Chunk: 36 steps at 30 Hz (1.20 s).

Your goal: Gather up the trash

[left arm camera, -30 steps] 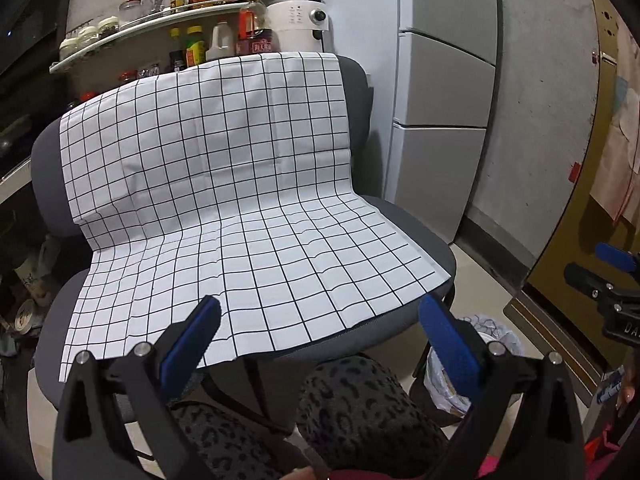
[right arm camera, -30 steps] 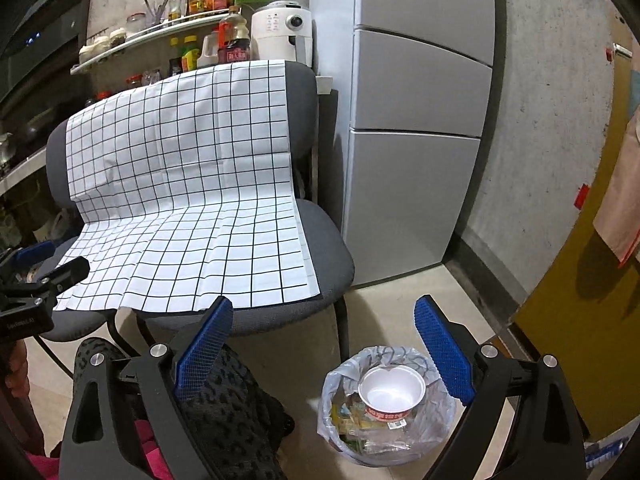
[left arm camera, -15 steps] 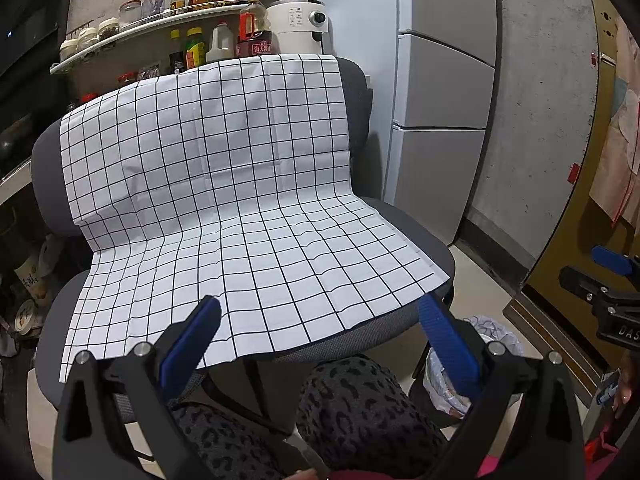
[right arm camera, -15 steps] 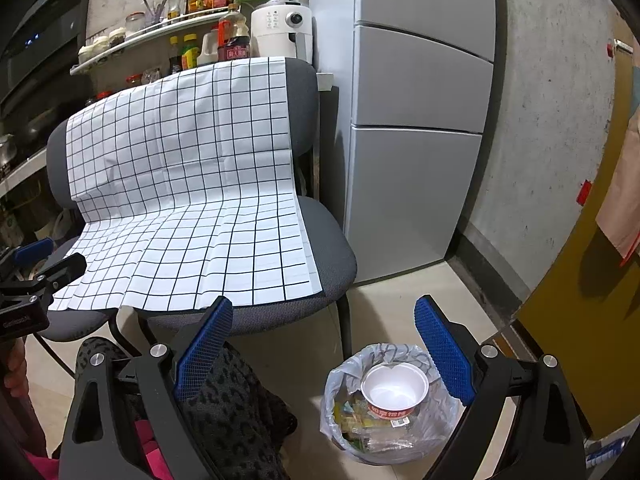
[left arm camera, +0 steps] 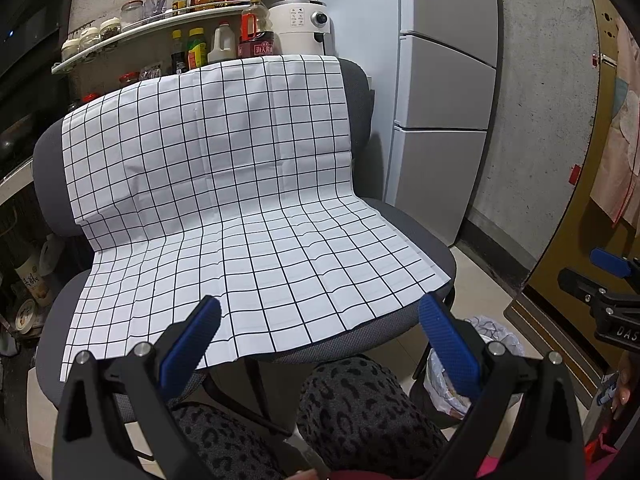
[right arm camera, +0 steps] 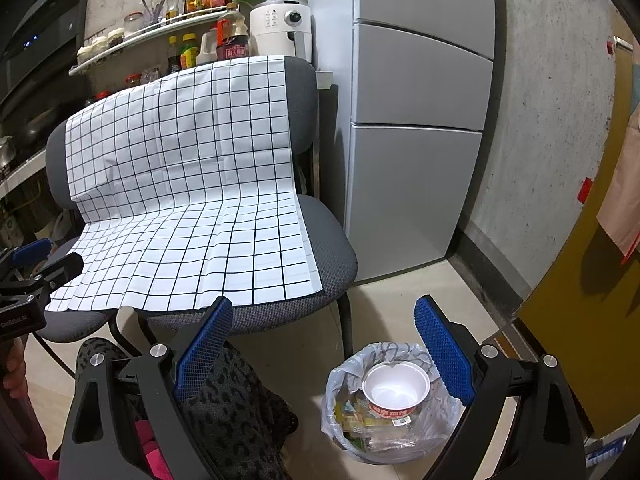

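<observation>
A bin lined with a clear bag [right arm camera: 360, 420] stands on the floor right of the chairs. It holds wrappers and a white paper bowl [right arm camera: 396, 388] on top. In the left wrist view only the bag's rim [left arm camera: 492, 332] shows behind the right finger. My right gripper [right arm camera: 324, 344] is open and empty, held above and left of the bin. My left gripper [left arm camera: 320, 340] is open and empty too, over the front edge of the checked cloth [left arm camera: 240, 220]. No trash lies on the cloth. Each gripper appears at the edge of the other's view.
Two grey chairs [right arm camera: 332, 256] carry the white grid cloth. A grey fridge [right arm camera: 420, 120] stands to the right, a yellow door [right arm camera: 580, 280] further right. Shelves with bottles and a white appliance [right arm camera: 280, 28] sit behind. The person's leopard-print legs [left arm camera: 352, 408] are below the grippers.
Both views have shifted slightly; the right gripper has drifted a little toward the bin. Both grippers stay open and empty.
</observation>
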Each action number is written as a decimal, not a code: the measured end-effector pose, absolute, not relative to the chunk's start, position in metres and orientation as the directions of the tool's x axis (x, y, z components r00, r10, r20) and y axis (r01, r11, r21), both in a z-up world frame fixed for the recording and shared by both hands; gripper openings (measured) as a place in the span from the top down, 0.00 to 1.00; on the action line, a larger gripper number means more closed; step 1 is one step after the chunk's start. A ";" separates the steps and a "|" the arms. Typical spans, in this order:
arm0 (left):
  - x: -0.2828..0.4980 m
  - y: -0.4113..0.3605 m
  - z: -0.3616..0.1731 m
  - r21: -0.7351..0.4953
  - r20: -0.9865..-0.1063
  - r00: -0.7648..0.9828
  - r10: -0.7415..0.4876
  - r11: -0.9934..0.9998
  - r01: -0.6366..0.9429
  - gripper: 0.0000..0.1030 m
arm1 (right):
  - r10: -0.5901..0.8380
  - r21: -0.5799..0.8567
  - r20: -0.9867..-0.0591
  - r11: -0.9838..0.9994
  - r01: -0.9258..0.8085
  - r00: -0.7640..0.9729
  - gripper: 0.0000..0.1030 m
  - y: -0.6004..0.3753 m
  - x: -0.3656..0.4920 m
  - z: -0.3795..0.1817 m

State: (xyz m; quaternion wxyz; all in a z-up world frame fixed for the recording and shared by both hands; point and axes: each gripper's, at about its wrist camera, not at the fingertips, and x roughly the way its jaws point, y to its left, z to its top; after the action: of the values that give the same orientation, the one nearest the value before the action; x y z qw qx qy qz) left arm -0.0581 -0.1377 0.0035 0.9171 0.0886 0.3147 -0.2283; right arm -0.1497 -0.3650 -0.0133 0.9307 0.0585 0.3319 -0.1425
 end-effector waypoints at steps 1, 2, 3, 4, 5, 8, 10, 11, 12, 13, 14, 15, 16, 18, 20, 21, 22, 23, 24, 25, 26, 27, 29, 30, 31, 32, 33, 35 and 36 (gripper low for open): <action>-0.058 -0.138 0.004 0.018 -0.617 0.698 -0.364 0.880 0.475 0.07 | -0.226 0.014 -0.635 0.953 0.303 0.739 0.11 -0.365 -0.150 -0.013; -0.058 -0.138 0.004 0.018 -0.617 0.698 -0.364 0.880 0.475 0.07 | -0.227 0.013 -0.634 0.953 0.304 0.739 0.11 -0.366 -0.150 -0.013; -0.058 -0.138 0.004 0.019 -0.617 0.698 -0.363 0.880 0.474 0.07 | -0.226 0.014 -0.634 0.953 0.303 0.740 0.11 -0.366 -0.150 -0.013; -0.058 -0.138 0.004 0.019 -0.617 0.698 -0.363 0.880 0.474 0.07 | -0.226 0.014 -0.634 0.953 0.304 0.739 0.11 -0.365 -0.150 -0.013; -0.058 -0.137 0.004 0.019 -0.617 0.698 -0.364 0.880 0.475 0.07 | -0.227 0.014 -0.634 0.952 0.305 0.739 0.11 -0.365 -0.150 -0.013; -0.058 -0.137 0.004 0.019 -0.617 0.698 -0.362 0.880 0.474 0.07 | -0.228 0.014 -0.635 0.952 0.306 0.738 0.11 -0.364 -0.150 -0.013; -0.058 -0.137 0.005 0.019 -0.618 0.698 -0.362 0.881 0.473 0.07 | -0.227 0.014 -0.635 0.952 0.305 0.739 0.11 -0.364 -0.150 -0.013; -0.058 -0.137 0.005 0.018 -0.617 0.698 -0.362 0.881 0.473 0.07 | -0.227 0.014 -0.635 0.952 0.304 0.739 0.11 -0.365 -0.149 -0.013; -0.058 -0.137 0.004 0.019 -0.617 0.698 -0.363 0.880 0.474 0.07 | -0.226 0.014 -0.634 0.953 0.304 0.739 0.11 -0.364 -0.149 -0.013; -0.058 -0.137 0.005 0.019 -0.617 0.698 -0.363 0.880 0.474 0.07 | -0.226 0.015 -0.635 0.953 0.304 0.739 0.11 -0.365 -0.149 -0.013; -0.058 -0.137 0.004 0.019 -0.617 0.698 -0.363 0.880 0.474 0.07 | -0.227 0.014 -0.634 0.952 0.304 0.739 0.11 -0.364 -0.149 -0.013; -0.058 -0.137 0.005 0.019 -0.616 0.699 -0.363 0.880 0.474 0.07 | -0.227 0.014 -0.634 0.952 0.305 0.739 0.11 -0.364 -0.149 -0.013; -0.058 -0.137 0.005 0.019 -0.616 0.699 -0.362 0.881 0.473 0.07 | -0.227 0.015 -0.635 0.952 0.305 0.739 0.11 -0.364 -0.149 -0.013; -0.058 -0.137 0.005 0.019 -0.617 0.699 -0.361 0.881 0.472 0.07 | -0.227 0.015 -0.635 0.952 0.306 0.738 0.11 -0.364 -0.149 -0.013; -0.058 -0.136 0.005 0.019 -0.617 0.699 -0.362 0.881 0.472 0.07 | -0.227 0.015 -0.635 0.952 0.305 0.739 0.11 -0.365 -0.149 -0.013; -0.058 -0.136 0.005 0.019 -0.617 0.699 -0.362 0.881 0.474 0.07 | -0.226 0.015 -0.634 0.952 0.305 0.739 0.11 -0.364 -0.149 -0.013; -0.058 -0.136 0.005 0.020 -0.617 0.699 -0.362 0.881 0.473 0.07 | -0.226 0.015 -0.635 0.953 0.304 0.739 0.11 -0.365 -0.149 -0.013; -0.058 -0.136 0.005 0.019 -0.617 0.698 -0.363 0.880 0.474 0.07 | -0.226 0.014 -0.635 0.953 0.304 0.739 0.11 -0.364 -0.149 -0.013; -0.058 -0.136 0.005 0.020 -0.617 0.698 -0.363 0.880 0.475 0.07 | -0.227 0.014 -0.635 0.952 0.305 0.738 0.11 -0.364 -0.149 -0.013; -0.058 -0.136 0.005 0.020 -0.617 0.698 -0.363 0.880 0.475 0.07 | -0.227 0.015 -0.635 0.952 0.305 0.738 0.11 -0.364 -0.149 -0.013; -0.057 -0.135 0.005 0.019 -0.617 0.698 -0.363 0.880 0.475 0.07 | -0.227 0.015 -0.636 0.952 0.305 0.738 0.11 -0.365 -0.149 -0.013; -0.058 -0.135 0.005 0.019 -0.617 0.698 -0.363 0.880 0.475 0.07 | -0.227 0.015 -0.635 0.952 0.306 0.738 0.11 -0.364 -0.149 -0.013; -0.057 -0.135 0.005 0.020 -0.617 0.698 -0.364 0.879 0.476 0.07 | -0.227 0.015 -0.637 0.952 0.306 0.737 0.11 -0.364 -0.149 -0.013; -0.057 -0.135 0.005 0.020 -0.617 0.698 -0.364 0.879 0.476 0.07 | -0.228 0.015 -0.637 0.951 0.308 0.736 0.11 -0.362 -0.149 -0.014; -0.057 -0.135 0.005 0.019 -0.617 0.698 -0.364 0.879 0.476 0.07 | -0.229 0.015 -0.637 0.951 0.309 0.736 0.11 -0.362 -0.149 -0.014; -0.057 -0.135 0.005 0.019 -0.617 0.698 -0.364 0.879 0.476 0.07 | -0.229 0.015 -0.637 0.951 0.309 0.736 0.11 -0.362 -0.149 -0.014; -0.057 -0.135 0.005 0.020 -0.617 0.697 -0.365 0.879 0.477 0.07 | -0.229 0.015 -0.638 0.951 0.309 0.735 0.11 -0.362 -0.149 -0.014; -0.057 -0.134 0.005 0.020 -0.618 0.698 -0.362 0.880 0.474 0.07 | -0.230 0.015 -0.638 0.950 0.311 0.735 0.11 -0.361 -0.149 -0.014; -0.058 -0.134 0.006 0.020 -0.618 0.699 -0.360 0.881 0.472 0.07 | -0.230 0.015 -0.638 0.950 0.311 0.734 0.11 -0.360 -0.149 -0.015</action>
State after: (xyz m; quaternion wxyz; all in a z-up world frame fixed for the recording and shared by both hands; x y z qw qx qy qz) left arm -0.0576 -0.1343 0.0061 0.9174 0.0889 0.3147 -0.2269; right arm -0.1492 -0.3600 -0.0147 0.9293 0.0605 0.3341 -0.1455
